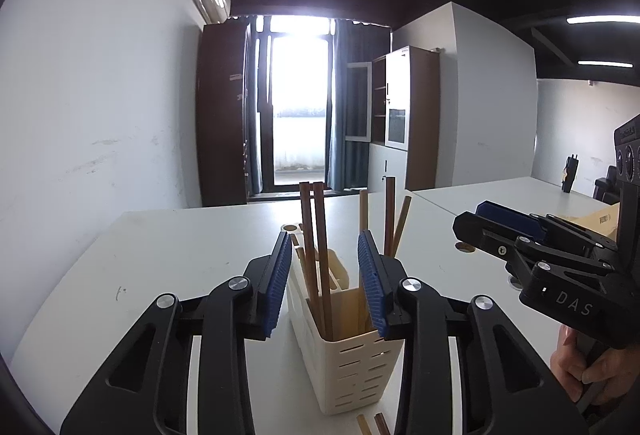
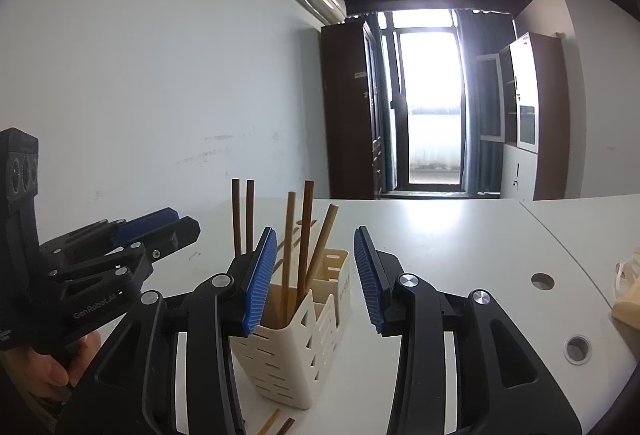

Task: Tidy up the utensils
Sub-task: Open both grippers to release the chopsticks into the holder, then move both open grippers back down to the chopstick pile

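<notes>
A: Where are the loose chopsticks [image 1: 373,424] lying?

B: On the table [image 1: 168,255], at the near foot of the caddy [image 1: 352,367]. Only their far ends are showing at the bottom edge of both views, so I can't tell their full length. In the right wrist view they [image 2: 278,424] are lying just below the caddy [image 2: 288,363] too.

A: Which way from the fingers?

B: Below and nearer than both pairs. The left gripper [image 1: 325,283] is hovering with the caddy sitting between its spread fingers, holding nothing. The right gripper [image 2: 315,279] is likewise released and empty, with the caddy lying under its left finger.

A: Which hand is nearer?

B: Hard to call; the sticks are showing between the finger bases in each view. I'd judge either could be dropping down and pulling back to reach them.

A: And their long axis?

B: They're lying flat, side by side, running near-to-far with a slight lean, the visible ends pointing toward the caddy. A grip would be closing across that axis.

A: The rest?

B: Five sticks [image 2: 306,231] are standing upright in the caddy, some leaning right.
</notes>
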`<control>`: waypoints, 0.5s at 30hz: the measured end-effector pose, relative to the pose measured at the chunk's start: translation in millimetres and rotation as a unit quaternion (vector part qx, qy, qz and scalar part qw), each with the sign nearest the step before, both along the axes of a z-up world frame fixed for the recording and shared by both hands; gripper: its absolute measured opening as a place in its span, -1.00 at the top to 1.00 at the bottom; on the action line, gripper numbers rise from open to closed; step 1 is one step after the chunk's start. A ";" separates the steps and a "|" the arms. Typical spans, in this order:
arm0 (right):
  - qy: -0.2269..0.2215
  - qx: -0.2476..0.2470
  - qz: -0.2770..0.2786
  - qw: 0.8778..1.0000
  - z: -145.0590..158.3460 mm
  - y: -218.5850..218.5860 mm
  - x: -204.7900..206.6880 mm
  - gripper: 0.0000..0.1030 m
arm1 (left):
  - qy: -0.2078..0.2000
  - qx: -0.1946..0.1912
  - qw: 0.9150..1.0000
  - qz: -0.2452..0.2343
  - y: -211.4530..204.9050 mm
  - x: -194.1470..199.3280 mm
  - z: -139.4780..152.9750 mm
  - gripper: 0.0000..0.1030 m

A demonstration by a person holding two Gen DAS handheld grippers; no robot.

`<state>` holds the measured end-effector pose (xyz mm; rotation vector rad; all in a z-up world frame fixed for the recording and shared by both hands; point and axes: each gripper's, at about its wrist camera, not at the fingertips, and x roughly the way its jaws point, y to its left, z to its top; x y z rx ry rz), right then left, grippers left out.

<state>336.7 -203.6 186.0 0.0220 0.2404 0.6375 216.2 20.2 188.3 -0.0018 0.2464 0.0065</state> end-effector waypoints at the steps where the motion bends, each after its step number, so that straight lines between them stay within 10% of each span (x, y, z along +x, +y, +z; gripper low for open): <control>1: 0.001 -0.001 -0.001 1.000 -0.4 -0.3 -0.4 0.18 | 0.001 0.001 1.000 0.000 0.6 -1.5 -0.5 0.29; 15: 0.017 -0.022 0.002 1.000 -7.8 -0.2 -15.8 -0.10 | 0.037 -0.012 0.999 0.010 11.4 -22.4 -8.7 -0.01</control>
